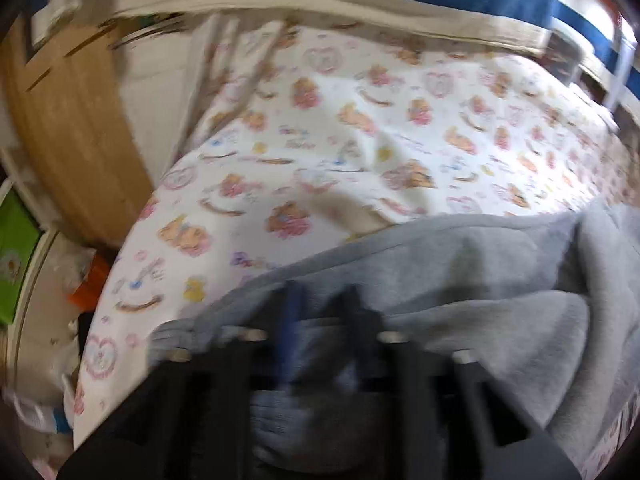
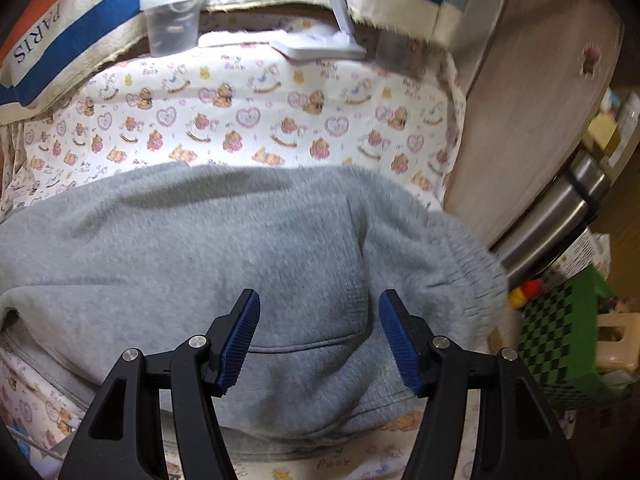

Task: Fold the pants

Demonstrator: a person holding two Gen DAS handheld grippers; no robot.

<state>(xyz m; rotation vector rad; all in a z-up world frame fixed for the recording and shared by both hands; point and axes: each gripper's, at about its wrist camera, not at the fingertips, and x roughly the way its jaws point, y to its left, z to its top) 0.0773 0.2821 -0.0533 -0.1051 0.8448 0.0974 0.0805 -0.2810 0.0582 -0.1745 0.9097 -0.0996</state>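
The left gripper [image 1: 324, 312] is at the bottom of its own view, and it is very blurry. Its fingers are closed. Soft grey cloth seems to be pinched between them, at the near edge of the grey pants [image 1: 480, 264].

The right gripper [image 2: 320, 320] is sharp and easy to see. Its blue fingers [image 2: 240, 340] are wide apart and hold nothing. They hang just above the pants [image 2: 200, 232], over a sewn pocket line. The stretchy waistband is bunched up on the right side.

The pants lie in a loose, wrinkly heap on a white sheet [image 2: 260, 120] with little bears and hearts printed on it. In the left view the sheet [image 1: 320, 140] spreads out past the pants and has some creases.

Farther back on the sheet stand a clear plastic tub [image 2: 174, 26] and the flat white foot of a lamp [image 2: 320, 46]. Behind them hangs a striped cloth [image 2: 100, 28] in blue, cream and orange, with the word PARIS on it.

Off to the right side are a shiny metal flask [image 2: 560, 216] and a green crate [image 2: 560, 340]. Off to the left side is a brown wooden board [image 1: 68, 132].
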